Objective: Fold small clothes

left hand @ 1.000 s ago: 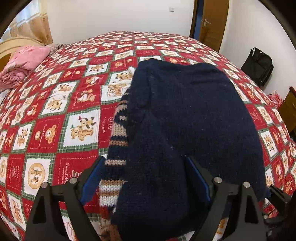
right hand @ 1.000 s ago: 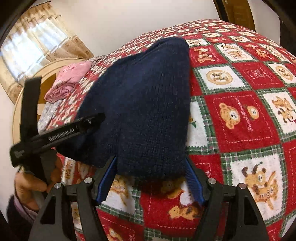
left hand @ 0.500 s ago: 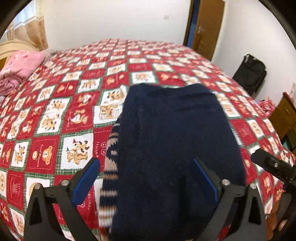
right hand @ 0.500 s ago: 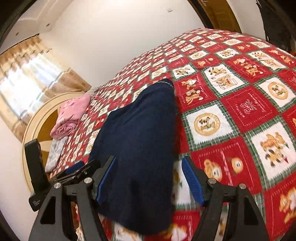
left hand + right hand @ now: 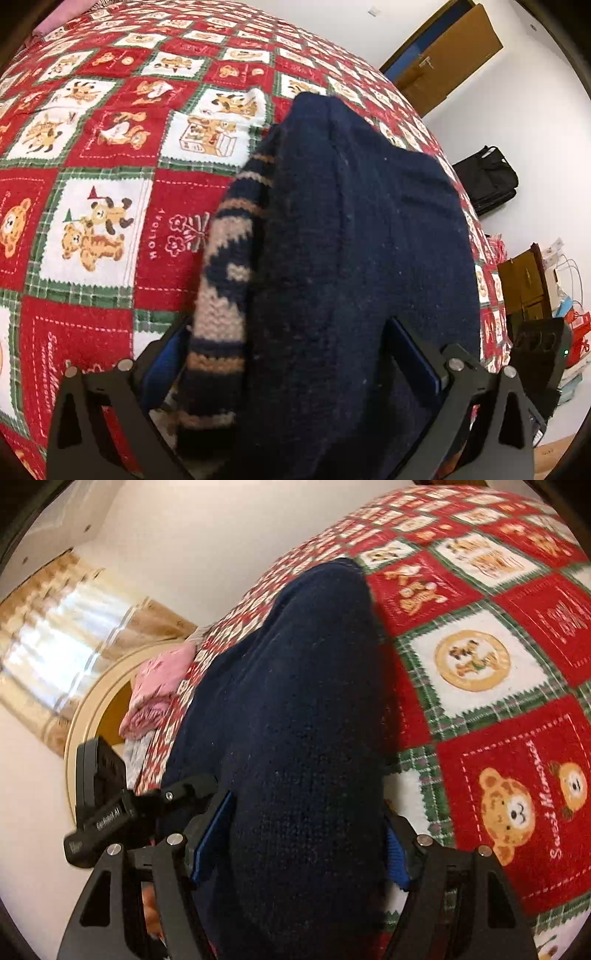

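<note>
A folded navy knit sweater lies on the red patchwork bedspread. Its striped beige-and-navy sleeve shows along the left edge. My left gripper straddles the sweater's near end with the jaws spread very wide, the knit lying between and over the blue pads. In the right wrist view the sweater fills the gap of my right gripper, touching both blue pads; the jaws stand apart. The left gripper's black body sits just beside it, a hand below it.
Folded pink clothes lie near the cream headboard at the bed's far end. Past the bed's right edge are a black bag, a brown door and a wooden cabinet. Bedspread lies bare to the right.
Both grippers have come in lower and closer over the sweater's near end and rolled. The left jaws have spread wider. The sweater now sits between the right pads.
</note>
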### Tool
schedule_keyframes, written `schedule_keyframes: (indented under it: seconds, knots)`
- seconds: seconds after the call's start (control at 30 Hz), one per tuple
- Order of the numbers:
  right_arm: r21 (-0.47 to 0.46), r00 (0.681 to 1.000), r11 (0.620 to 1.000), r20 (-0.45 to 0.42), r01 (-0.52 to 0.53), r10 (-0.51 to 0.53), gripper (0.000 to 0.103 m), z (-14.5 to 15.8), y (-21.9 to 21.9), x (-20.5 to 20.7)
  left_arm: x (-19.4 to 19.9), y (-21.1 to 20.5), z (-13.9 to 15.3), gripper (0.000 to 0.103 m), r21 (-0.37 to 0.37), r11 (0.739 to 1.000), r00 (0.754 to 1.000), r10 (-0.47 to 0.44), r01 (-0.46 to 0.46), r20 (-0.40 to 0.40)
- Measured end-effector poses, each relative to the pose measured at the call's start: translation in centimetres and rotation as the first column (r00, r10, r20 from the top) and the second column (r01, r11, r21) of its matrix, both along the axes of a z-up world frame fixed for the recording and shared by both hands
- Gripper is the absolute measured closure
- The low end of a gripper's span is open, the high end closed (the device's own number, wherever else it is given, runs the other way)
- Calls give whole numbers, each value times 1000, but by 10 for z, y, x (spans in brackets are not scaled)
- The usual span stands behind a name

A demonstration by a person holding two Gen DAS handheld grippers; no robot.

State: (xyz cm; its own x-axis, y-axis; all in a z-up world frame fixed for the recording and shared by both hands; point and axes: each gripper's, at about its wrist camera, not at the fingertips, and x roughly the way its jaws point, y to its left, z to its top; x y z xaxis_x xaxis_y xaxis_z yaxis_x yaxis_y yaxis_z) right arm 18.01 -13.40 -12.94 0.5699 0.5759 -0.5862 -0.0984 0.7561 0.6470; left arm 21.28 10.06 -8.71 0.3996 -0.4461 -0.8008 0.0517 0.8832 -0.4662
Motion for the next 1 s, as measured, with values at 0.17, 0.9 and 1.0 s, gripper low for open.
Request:
schedule_keyframes:
  seconds: [0.17,0.9,1.0]
  knots:
    - [-30,1000,1000,-3,7,-7,29,-3,8,11,6,-18,1,0,59,998,1000,-11,10,11]
    - [-435,976,900,203,12,85,59,66,77,-35,-46,-23,58,61,218,975,958,-30,-34,284]
    - [-429,970,903,219,-2,107,59,76,87,-39,-53,-11,69,62,218,974,951,-9,-62,309]
